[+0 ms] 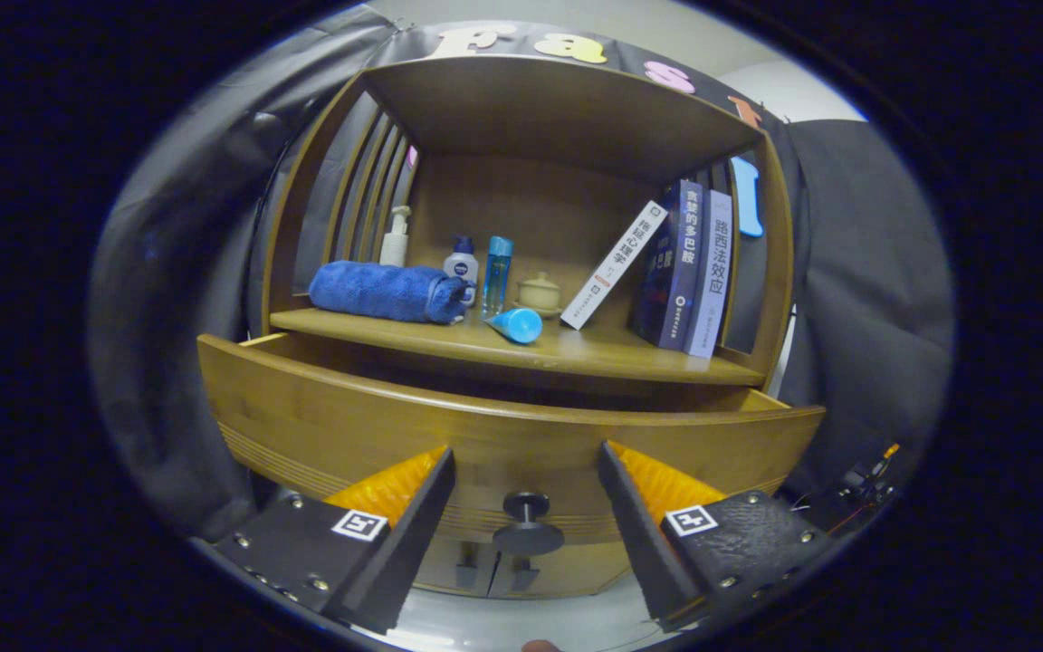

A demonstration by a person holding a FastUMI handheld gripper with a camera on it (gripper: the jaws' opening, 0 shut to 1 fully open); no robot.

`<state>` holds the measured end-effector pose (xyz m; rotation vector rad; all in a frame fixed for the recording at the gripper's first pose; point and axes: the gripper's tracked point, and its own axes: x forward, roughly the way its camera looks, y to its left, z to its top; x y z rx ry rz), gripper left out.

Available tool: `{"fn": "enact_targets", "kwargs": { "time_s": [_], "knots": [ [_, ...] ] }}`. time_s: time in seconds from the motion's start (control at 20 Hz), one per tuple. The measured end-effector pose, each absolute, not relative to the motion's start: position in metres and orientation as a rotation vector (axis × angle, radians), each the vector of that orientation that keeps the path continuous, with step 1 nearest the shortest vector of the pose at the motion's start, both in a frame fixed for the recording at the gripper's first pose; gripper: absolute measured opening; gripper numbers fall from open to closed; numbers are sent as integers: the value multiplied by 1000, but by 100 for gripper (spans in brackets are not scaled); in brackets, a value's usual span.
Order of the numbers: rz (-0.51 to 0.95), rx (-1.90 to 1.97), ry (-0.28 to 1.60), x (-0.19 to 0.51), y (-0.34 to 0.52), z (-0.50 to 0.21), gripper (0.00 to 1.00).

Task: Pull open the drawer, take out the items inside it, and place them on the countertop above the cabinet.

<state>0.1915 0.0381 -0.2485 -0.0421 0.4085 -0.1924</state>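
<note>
Already the drawer (pixel 503 426) stands pulled out below the countertop (pixel 576 351), its inside hidden behind the front panel. The gripper (pixel 526 471) hangs released, fingers spread wide, with the knob (pixel 527 522) between them and untouched. On the countertop, a blue tube (pixel 516 324) lies at twelve o'clock from the knob. Reaching in blind risks clipping the drawer front, and a carelessly placed item could knock that tube rolling.

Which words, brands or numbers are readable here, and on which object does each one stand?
"路西法效应": spine of the pale book, the rightmost one.
"贪婪的多巴胺": spine of the dark book beside it.
"心理学": end of the title on the leaning white book; its first characters are blurred.
Small white bottle: print too small to read.
The open tongs flank the drawer knob; their square markers bear no words.
</note>
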Motion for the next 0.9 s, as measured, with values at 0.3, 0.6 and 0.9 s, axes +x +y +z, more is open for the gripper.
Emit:
{"fn": "enact_targets", "kwargs": {
  "time_s": [0.3,0.6,0.9],
  "knots": [
    [-178,-61,432,224,41,-262,96],
    [-170,-82,447,250,47,-275,96],
    [-162,-88,455,260,53,-281,96]
  ]
}}
